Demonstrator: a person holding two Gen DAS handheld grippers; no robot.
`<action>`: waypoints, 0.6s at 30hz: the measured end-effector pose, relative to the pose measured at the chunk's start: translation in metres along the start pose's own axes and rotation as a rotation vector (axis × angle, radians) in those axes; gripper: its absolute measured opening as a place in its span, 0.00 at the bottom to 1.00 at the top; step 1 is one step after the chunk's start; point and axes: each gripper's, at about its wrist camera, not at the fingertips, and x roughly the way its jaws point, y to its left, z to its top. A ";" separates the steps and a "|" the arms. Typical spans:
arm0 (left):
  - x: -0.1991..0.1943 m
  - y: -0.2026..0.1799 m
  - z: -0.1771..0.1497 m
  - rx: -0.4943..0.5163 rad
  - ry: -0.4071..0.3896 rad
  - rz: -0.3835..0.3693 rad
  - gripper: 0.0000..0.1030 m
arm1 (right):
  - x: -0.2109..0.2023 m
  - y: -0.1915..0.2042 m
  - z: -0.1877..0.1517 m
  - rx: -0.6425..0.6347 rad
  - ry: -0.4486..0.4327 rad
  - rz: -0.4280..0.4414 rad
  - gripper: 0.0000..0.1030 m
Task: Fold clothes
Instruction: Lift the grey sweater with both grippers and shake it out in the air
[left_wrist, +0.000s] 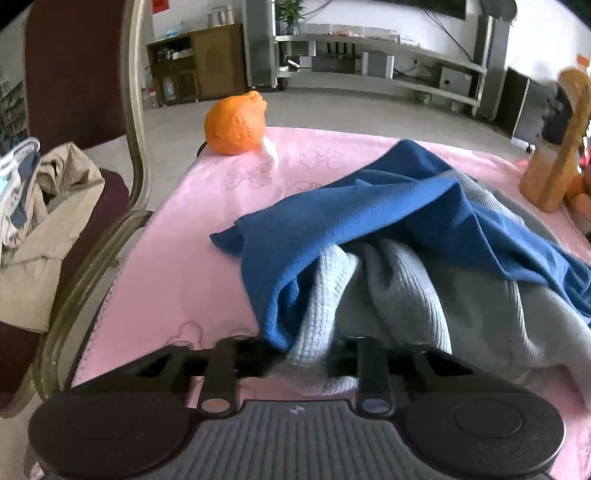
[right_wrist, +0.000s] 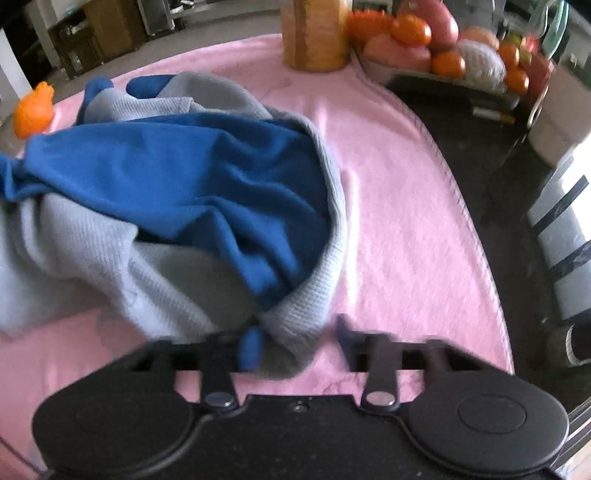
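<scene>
A crumpled garment (left_wrist: 369, 221), blue on one side and grey waffle knit on the other, lies bunched on the pink cloth (left_wrist: 166, 277) over the table. In the left wrist view, my left gripper (left_wrist: 314, 354) is shut on a grey fold at the garment's near edge, and the cloth hides the fingertips. In the right wrist view, the garment (right_wrist: 184, 166) fills the left half. Its folds run together at my right gripper (right_wrist: 295, 339), which is shut on a grey and blue corner low over the pink cloth (right_wrist: 406, 221). That view is blurred.
An orange fruit (left_wrist: 236, 123) sits at the table's far left corner. A tall yellow-brown container (right_wrist: 314, 37) and a tray of fruit (right_wrist: 454, 83) stand at the far right. A chair (left_wrist: 136, 110) holding beige clothes (left_wrist: 44, 206) stands left of the table.
</scene>
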 end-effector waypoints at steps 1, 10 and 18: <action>-0.006 0.007 0.002 -0.043 -0.004 -0.021 0.23 | -0.006 -0.003 0.002 0.032 -0.037 0.014 0.17; -0.008 0.052 -0.014 -0.302 0.129 -0.189 0.26 | -0.016 -0.127 -0.016 0.742 -0.050 0.299 0.16; -0.010 0.035 -0.022 -0.186 0.070 -0.163 0.38 | -0.003 -0.122 -0.016 0.683 0.011 0.331 0.25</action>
